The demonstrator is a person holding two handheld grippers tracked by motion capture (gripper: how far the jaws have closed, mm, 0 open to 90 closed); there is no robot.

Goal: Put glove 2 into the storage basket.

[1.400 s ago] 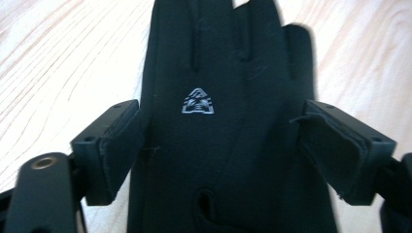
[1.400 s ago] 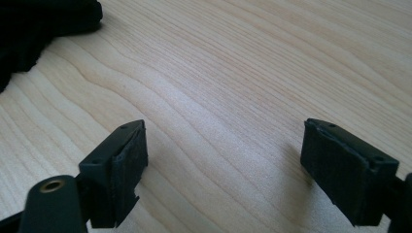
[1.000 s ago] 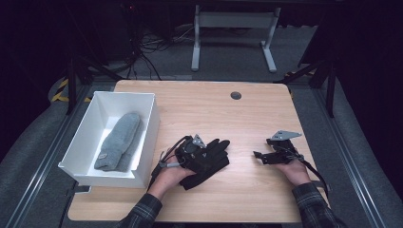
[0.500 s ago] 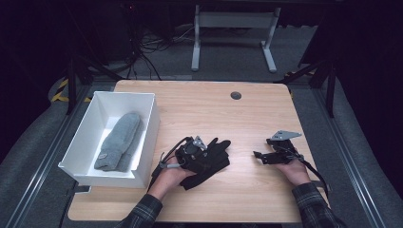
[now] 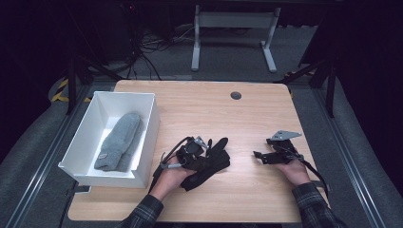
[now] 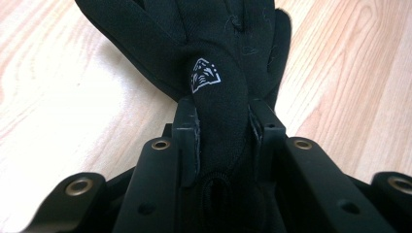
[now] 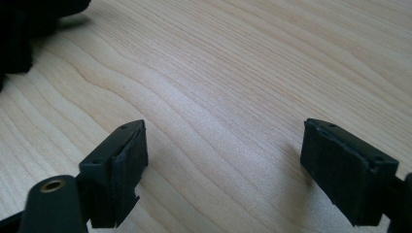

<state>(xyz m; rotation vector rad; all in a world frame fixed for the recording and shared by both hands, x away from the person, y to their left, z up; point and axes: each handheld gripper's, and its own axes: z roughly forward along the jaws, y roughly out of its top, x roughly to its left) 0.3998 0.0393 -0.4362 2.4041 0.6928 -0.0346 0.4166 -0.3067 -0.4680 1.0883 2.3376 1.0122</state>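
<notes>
Black glove (image 5: 209, 161) lies on the table (image 5: 199, 109) toward its near edge, just right of the white bin (image 5: 149, 128), and my left gripper (image 6: 221, 138) is clamped on it — jaws pinching the fabric below a small white logo (image 6: 204, 80). My left hand (image 5: 168, 178) comes in from the near edge, forearm angled right. My right gripper (image 7: 223, 165) rests low over bare wood near the right edge, jaws wide apart. A grey mitten (image 5: 119, 142) lies in the bin. The glove's cuff is hidden between the jaws.
</notes>
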